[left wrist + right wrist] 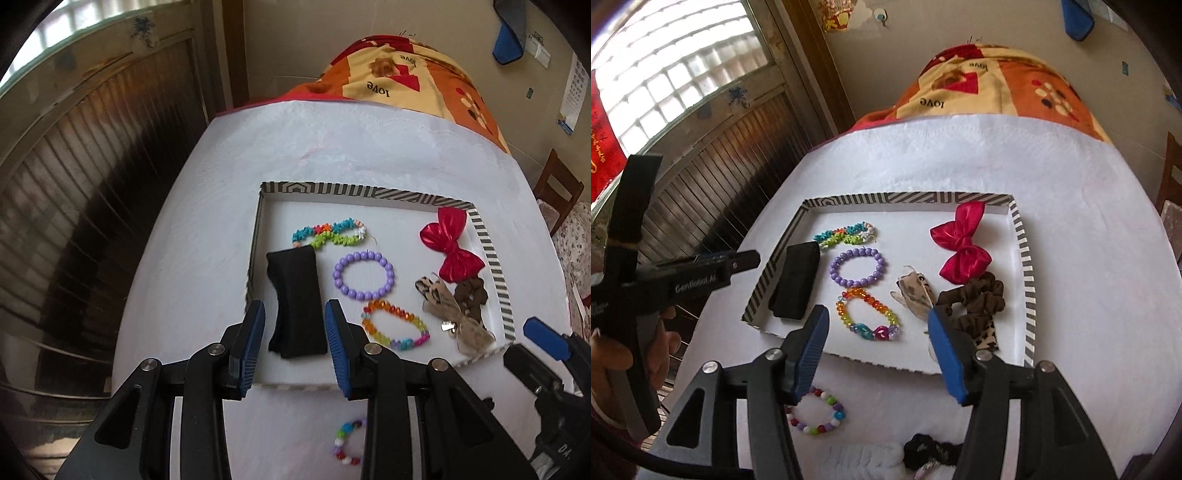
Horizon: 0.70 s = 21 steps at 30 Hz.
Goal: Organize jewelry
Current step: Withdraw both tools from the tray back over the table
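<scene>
Here, left tool agape over black headband, right tool agape, both empty, above striped tray

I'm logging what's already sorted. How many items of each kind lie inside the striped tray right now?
Inside the striped tray:
Bead bracelets: 3 (flower-bead bracelet, purple bracelet, rainbow bracelet)
Bows: 2 (red bow, leopard bow)
Scrunchies: 1 (brown scrunchie)
Headbands: 1 (black headband)
Total: 7
</scene>
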### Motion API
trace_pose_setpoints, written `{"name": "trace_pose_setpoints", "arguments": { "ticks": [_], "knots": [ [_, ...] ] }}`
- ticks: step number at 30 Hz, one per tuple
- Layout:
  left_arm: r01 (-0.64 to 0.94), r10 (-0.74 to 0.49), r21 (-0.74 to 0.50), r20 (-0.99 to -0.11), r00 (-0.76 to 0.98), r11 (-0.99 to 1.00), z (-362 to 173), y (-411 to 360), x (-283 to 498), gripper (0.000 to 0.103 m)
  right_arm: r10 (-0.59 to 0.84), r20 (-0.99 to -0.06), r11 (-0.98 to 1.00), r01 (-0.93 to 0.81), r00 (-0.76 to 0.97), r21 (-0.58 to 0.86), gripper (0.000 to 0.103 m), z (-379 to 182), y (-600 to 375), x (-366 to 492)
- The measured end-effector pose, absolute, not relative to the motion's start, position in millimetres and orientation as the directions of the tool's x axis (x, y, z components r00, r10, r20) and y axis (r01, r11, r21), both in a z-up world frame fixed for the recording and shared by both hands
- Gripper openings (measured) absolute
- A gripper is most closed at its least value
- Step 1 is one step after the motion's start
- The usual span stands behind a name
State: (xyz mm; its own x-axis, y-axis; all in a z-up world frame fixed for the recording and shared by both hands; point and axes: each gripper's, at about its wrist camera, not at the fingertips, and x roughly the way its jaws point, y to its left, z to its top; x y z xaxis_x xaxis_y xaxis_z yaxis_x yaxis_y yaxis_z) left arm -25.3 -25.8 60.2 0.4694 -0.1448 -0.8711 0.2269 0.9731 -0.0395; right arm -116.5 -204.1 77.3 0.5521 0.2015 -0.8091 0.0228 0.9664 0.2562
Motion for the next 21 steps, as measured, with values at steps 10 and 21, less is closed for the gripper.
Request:
{"name": "trace_pose_setpoints", "arguments": {
  "ticks": [10, 21],
  "knots": [
    [0.239, -0.136, -0.009, -0.843, 0.52, 0.971, 76, -16, -63, 0.012, 0.159, -0.784, 0.973, 0.038, 0.6, 0.227, 0.063, 99, -191, -145],
    [0.267, -0.138, 0.012, -0.833, 0.535, 0.964, 79, -14, -90, 0.012, 0.132, -0.782, 0.974, 0.068, 0.61, 0.217, 0.063, 106, -189, -174]
  ]
}}
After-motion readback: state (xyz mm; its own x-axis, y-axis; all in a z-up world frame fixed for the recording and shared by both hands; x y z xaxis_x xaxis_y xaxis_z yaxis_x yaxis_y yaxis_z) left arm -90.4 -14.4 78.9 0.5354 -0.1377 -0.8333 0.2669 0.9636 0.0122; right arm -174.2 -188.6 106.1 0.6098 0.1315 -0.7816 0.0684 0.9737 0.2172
